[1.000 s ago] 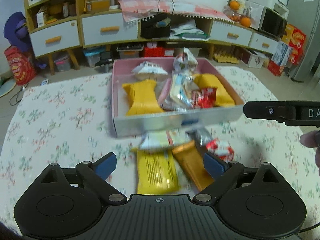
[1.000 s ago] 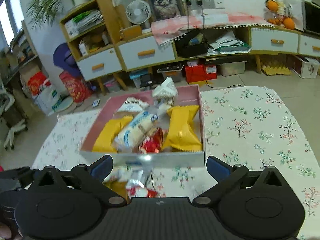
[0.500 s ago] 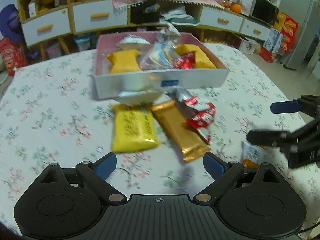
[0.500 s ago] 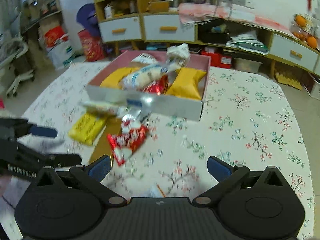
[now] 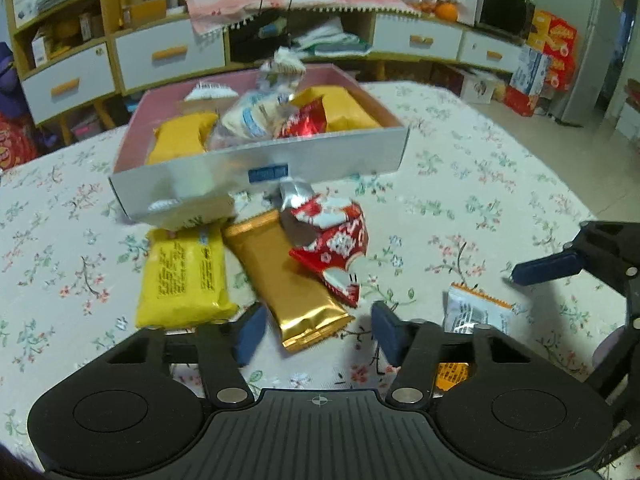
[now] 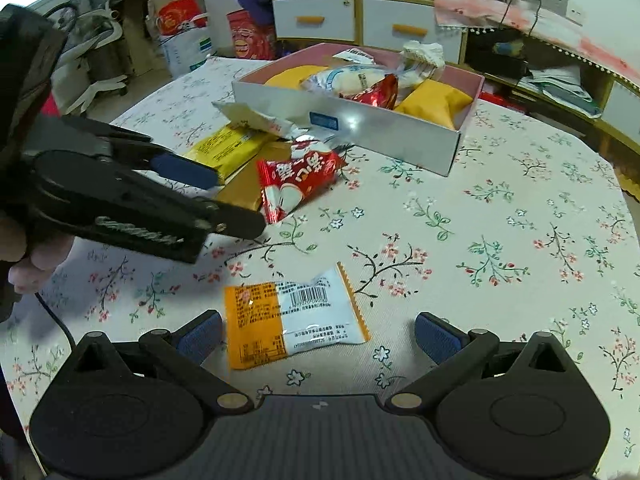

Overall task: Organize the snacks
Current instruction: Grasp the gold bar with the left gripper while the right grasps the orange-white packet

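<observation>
Bare floral tablecloth (image 6: 500, 248) lies open to the right of the snack box (image 6: 384, 124), wide enough for a gripper. Left of that, the red packet (image 6: 298, 178), gold bar (image 5: 288, 276) and yellow packet (image 5: 184, 276) crowd the box's near wall. The left gripper (image 6: 236, 200) hangs over them, blocking that side.

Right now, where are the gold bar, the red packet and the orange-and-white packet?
gold bar (image 5: 288, 280): left wrist view, middle of its wrapper.
red packet (image 6: 298, 182): right wrist view, centre of its printed face.
orange-and-white packet (image 6: 294, 320): right wrist view, middle, where orange meets white.
</observation>
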